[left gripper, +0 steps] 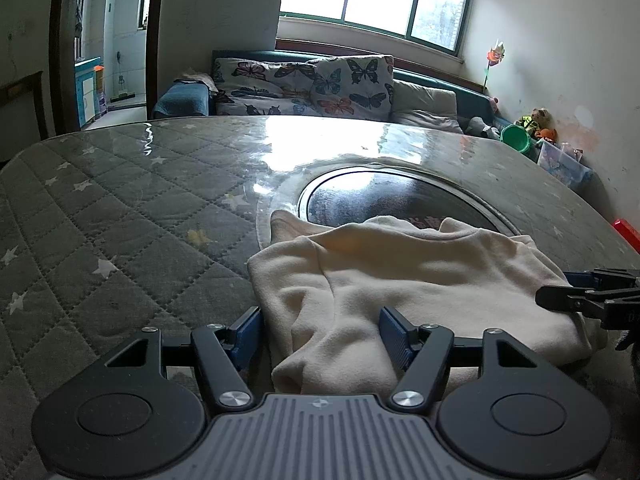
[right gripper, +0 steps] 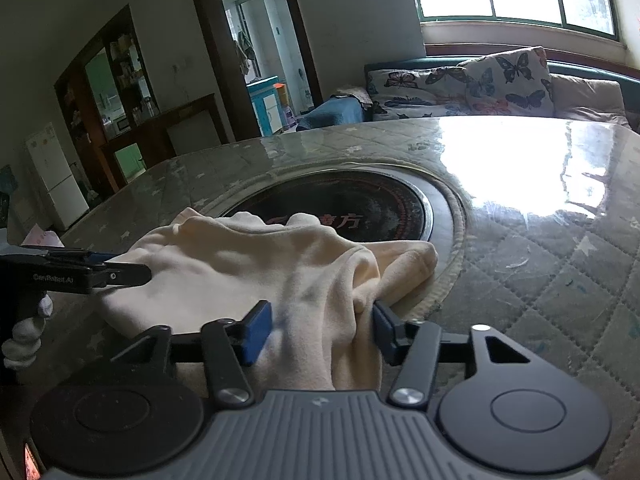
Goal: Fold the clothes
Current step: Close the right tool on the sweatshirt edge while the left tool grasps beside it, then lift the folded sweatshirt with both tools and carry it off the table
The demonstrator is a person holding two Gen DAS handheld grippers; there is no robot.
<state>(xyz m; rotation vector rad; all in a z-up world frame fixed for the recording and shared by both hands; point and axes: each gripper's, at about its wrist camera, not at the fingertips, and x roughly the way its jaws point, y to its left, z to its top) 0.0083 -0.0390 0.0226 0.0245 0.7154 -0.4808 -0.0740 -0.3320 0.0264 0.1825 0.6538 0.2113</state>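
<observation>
A cream garment [left gripper: 420, 272] lies crumpled on the quilted table, its far edge over the round black hob [left gripper: 400, 196]. My left gripper [left gripper: 320, 332] has its blue pads closed against a bunched fold at the garment's near left corner. The right gripper's black tip [left gripper: 560, 300] shows at the garment's right edge. In the right wrist view the same garment [right gripper: 240, 256] fills the gap between the pads of my right gripper [right gripper: 320, 330], which pinch a thick fold. The left gripper [right gripper: 120, 274] reaches in from the left, held by a white-gloved hand [right gripper: 28, 340].
The table [left gripper: 120, 208] has a grey star-patterned quilt under a shiny clear sheet. A red object [left gripper: 628, 232] sits at its right edge. Behind it stands a sofa with butterfly pillows [left gripper: 304, 84]; toys and a green bucket [left gripper: 516, 138] fill the corner.
</observation>
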